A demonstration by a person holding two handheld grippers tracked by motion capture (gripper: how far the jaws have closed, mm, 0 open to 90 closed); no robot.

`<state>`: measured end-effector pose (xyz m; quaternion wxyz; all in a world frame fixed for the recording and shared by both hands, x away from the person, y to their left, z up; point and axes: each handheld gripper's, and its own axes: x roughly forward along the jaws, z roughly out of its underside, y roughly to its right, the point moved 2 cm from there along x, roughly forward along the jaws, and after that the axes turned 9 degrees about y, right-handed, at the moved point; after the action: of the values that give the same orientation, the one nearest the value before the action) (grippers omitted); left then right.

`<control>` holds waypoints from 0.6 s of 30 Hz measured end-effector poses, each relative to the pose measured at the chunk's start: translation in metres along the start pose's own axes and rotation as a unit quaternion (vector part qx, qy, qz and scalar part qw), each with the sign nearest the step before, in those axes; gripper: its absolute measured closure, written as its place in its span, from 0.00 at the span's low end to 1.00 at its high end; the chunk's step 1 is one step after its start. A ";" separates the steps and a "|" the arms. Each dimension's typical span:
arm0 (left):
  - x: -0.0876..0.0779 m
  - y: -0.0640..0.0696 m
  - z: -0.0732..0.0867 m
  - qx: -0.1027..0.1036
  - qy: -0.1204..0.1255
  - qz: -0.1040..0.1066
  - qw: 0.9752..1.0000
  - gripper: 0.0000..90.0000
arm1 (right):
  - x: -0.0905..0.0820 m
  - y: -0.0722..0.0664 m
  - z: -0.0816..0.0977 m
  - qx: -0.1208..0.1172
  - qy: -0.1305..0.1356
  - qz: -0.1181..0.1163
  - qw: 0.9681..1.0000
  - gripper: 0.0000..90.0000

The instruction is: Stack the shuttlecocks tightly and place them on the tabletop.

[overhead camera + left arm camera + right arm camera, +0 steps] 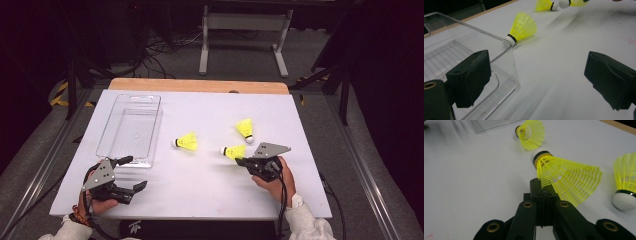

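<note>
Three yellow shuttlecocks are on the white table. My right gripper (pixel 241 160) (pixel 544 185) is shut on the skirt edge of one shuttlecock (pixel 234 151) (pixel 566 177), whose cork points away from me toward the left. Whether it rests on the table I cannot tell. A second shuttlecock (pixel 186 142) (pixel 522 27) (pixel 531 133) lies on its side left of it. The third shuttlecock (pixel 245 129) (pixel 626 185) stands cork-down behind it. My left gripper (pixel 137 172) (pixel 536 82) is open at the near right corner of the clear tray (pixel 130 130) (pixel 499 50), with one jaw beside its wall.
The clear tray is empty and lies at the left of the white table top (pixel 200 190). A wooden strip (pixel 200 86) runs along the far edge. Beyond it are a metal stand (pixel 245 30) and cables on the floor.
</note>
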<state>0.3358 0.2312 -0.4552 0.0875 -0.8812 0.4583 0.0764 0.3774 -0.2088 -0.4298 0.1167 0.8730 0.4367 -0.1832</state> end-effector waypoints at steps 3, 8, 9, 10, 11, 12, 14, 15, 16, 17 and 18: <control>0.000 0.000 0.000 -0.001 0.001 -0.001 1.000 0.09 | 0.003 0.003 -0.001 0.000 -0.001 0.004 1.000 1.00; 0.000 0.000 0.000 0.000 0.002 -0.002 1.000 0.09 | 0.006 0.008 -0.005 0.000 0.006 0.005 1.000 1.00; 0.000 0.000 0.000 0.000 0.003 -0.002 1.000 0.09 | 0.008 0.009 -0.007 0.000 0.008 0.006 1.000 1.00; 0.000 0.000 0.000 0.000 0.003 -0.002 1.000 0.09 | 0.009 0.010 -0.009 -0.001 0.010 0.007 1.000 1.00; 0.000 0.000 0.000 -0.001 0.003 -0.003 1.000 0.09 | 0.011 0.011 -0.011 -0.002 0.012 0.007 1.000 1.00; 0.000 0.000 0.000 -0.001 0.003 -0.003 1.000 0.09 | 0.011 0.011 -0.011 -0.002 0.012 0.007 1.000 1.00; -0.001 -0.001 0.000 -0.001 0.003 -0.004 1.000 0.09 | 0.017 0.011 -0.015 -0.003 0.014 0.004 1.000 1.00; -0.001 -0.001 0.000 -0.002 0.004 -0.004 1.000 0.09 | 0.021 0.011 -0.017 -0.005 0.014 0.002 1.000 1.00; -0.001 -0.001 0.000 -0.002 0.005 -0.004 1.000 0.09 | 0.024 0.011 -0.019 -0.006 0.013 0.001 1.000 1.00; -0.001 -0.001 0.000 -0.002 0.005 -0.003 1.000 0.09 | 0.029 0.011 -0.021 -0.008 0.012 -0.001 1.000 1.00; -0.001 -0.001 0.000 -0.002 0.004 -0.003 1.000 0.09 | 0.032 0.011 -0.023 -0.009 0.011 -0.003 1.000 1.00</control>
<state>0.3356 0.2324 -0.4551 0.0840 -0.8832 0.4556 0.0734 0.4089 -0.1839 -0.4223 0.1194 0.8723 0.4427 -0.1700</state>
